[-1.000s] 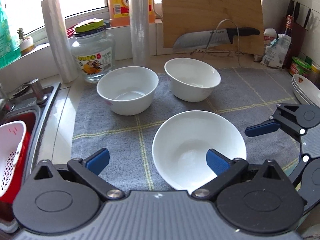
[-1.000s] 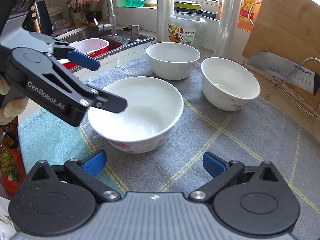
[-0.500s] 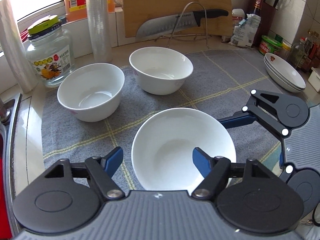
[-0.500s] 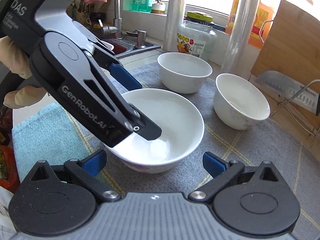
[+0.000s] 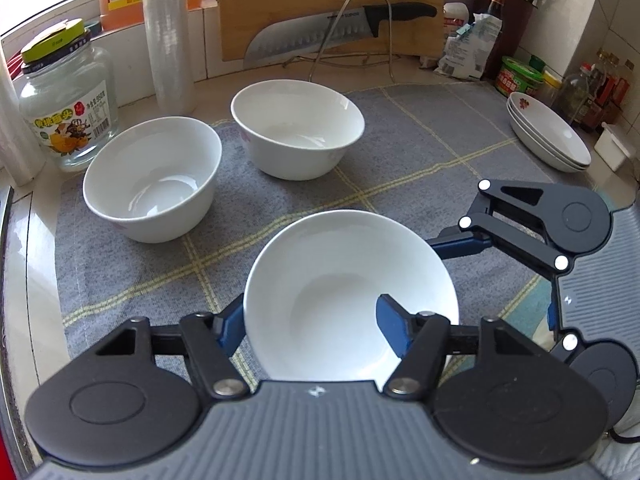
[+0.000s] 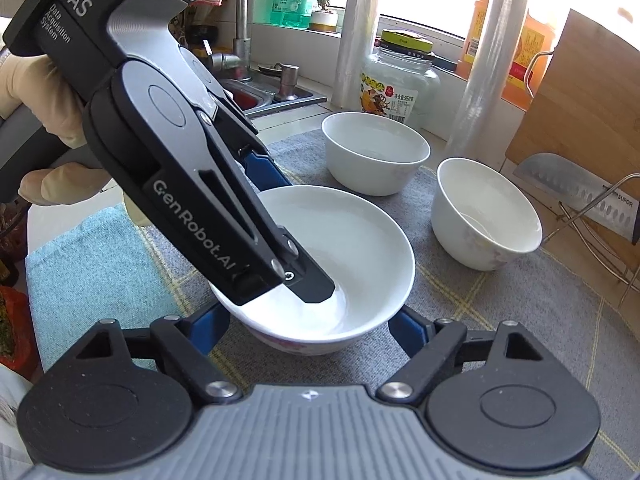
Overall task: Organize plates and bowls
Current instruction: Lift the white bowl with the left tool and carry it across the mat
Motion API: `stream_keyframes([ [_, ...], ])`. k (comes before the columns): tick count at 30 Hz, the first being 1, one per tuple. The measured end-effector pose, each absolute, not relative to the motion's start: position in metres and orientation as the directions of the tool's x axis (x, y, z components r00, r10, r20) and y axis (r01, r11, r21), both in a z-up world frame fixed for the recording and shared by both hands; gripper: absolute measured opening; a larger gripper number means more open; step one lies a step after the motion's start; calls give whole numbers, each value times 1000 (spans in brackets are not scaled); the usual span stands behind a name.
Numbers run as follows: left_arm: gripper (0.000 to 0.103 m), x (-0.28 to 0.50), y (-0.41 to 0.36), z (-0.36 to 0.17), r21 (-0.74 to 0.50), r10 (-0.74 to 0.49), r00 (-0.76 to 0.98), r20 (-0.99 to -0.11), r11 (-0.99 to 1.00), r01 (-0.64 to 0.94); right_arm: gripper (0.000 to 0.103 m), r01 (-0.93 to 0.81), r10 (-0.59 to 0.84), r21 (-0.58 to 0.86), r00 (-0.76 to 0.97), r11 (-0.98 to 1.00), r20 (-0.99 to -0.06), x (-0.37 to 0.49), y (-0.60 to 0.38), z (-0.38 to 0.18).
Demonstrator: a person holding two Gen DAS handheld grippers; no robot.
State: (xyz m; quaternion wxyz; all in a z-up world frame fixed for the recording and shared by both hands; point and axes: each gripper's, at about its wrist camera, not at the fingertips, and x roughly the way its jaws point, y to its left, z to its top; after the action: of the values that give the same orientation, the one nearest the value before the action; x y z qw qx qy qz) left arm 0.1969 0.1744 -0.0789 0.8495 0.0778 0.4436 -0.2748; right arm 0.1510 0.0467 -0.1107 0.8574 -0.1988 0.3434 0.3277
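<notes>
A shallow white ceramic bowl with a pink flower print on its outer wall [image 5: 350,300] [image 6: 332,272] sits at the near edge of a grey checked cloth mat [image 5: 420,160] [image 6: 520,320] on the kitchen counter. The left gripper [image 5: 310,326] [image 6: 294,248] straddles its near rim: one blue-padded finger lies outside the wall and the other [image 5: 394,326] reaches down inside, with a gap still showing between pads and porcelain, so the jaws are narrowed but probably not yet pinching; the wrist view is too close to be sure. The right gripper [image 6: 310,330] [image 5: 460,246] comes at the same bowl from the other side, its fingers spread wide with one pad on either side of the bowl's base and touching nothing that can be seen.

Two deeper white ceramic bowls stand upright farther back on the mat, just beside one another: the left deep bowl [image 5: 154,190] [image 6: 376,152] and the right deep bowl [image 5: 298,130] [image 6: 486,212]. A stack of white shallow plates with a red flower motif [image 5: 548,136] rests at the mat's far right, well apart from the bowls. Behind the left deep bowl stands a clear glass jar with a green lid [image 5: 66,100] [image 6: 400,80].
</notes>
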Motion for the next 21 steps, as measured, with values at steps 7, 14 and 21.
stream_keyframes([
  [7,66,195,172,-75,-108,-403,452,-796,829,549,89,-695,416,-114,544,710,-729,152,48,-109],
  [14,66,192,163,-69,-104,-410,452,-793,821,562,89,-690,416,-107,546,716,-727,149,39,-101],
  [21,66,191,139,-63,-102,-429,448,-784,801,590,89,-664,394,-116,565,739,-725,143,19,-94],
])
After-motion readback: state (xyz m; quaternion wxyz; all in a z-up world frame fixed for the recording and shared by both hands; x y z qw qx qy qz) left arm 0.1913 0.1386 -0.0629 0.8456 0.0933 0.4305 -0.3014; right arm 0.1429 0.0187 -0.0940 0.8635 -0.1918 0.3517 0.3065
